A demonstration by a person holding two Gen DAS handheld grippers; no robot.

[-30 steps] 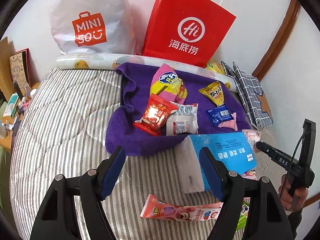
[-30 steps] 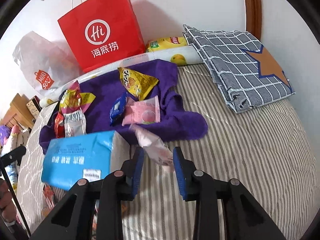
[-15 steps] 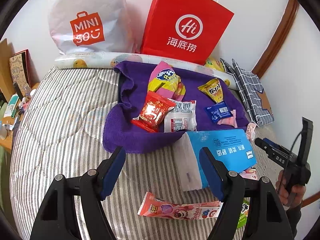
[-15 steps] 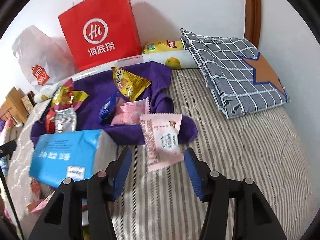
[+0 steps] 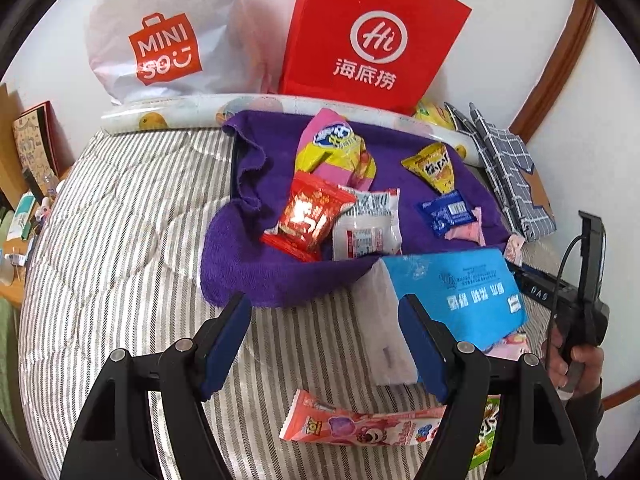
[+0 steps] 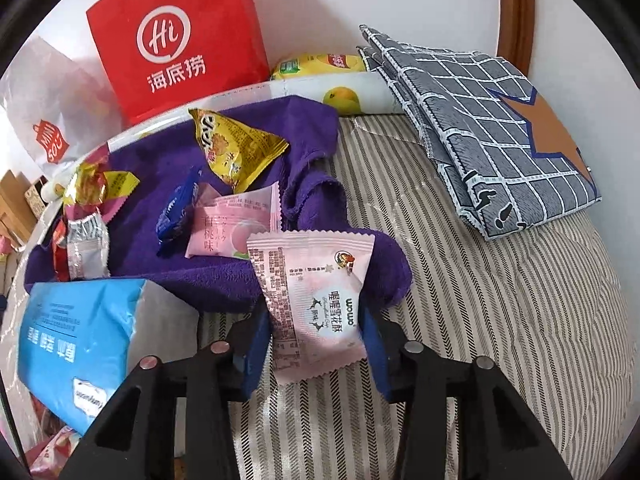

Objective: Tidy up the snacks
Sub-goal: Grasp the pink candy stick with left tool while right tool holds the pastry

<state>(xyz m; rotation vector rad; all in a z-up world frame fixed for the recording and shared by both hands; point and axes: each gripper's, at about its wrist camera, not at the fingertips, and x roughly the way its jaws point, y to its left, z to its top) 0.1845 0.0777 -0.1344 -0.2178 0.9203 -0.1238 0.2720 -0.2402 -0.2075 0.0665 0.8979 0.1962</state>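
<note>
The right gripper [image 6: 316, 344] has a pale pink packet [image 6: 316, 300] between its blue pads, and its jaws are closing on it. The pads sit against both sides of the packet, which hangs over the front edge of the purple towel [image 6: 224, 280].

The left gripper [image 5: 326, 344] is spread wide with nothing between its jaws, above the striped mattress [image 5: 120, 240].

On the towel [image 5: 260, 272] I count six snacks in the left wrist view: one pink and yellow bag [image 5: 332, 148], one red pack [image 5: 308, 216], one white and silver pack [image 5: 368, 228], one yellow triangle bag [image 5: 434, 168], one small blue pack [image 5: 446, 212] and one pink peach pack [image 5: 470, 232].

One blue tissue pack [image 5: 452, 292] lies just in front of the towel. One long pink snack [image 5: 360, 426] and a green pack [image 5: 486, 432] lie nearer on the mattress.

Two bags stand by the wall: one white [image 5: 164, 36] and one red [image 5: 372, 32]. One folded checked cloth [image 6: 492, 120] is at the right.
</note>
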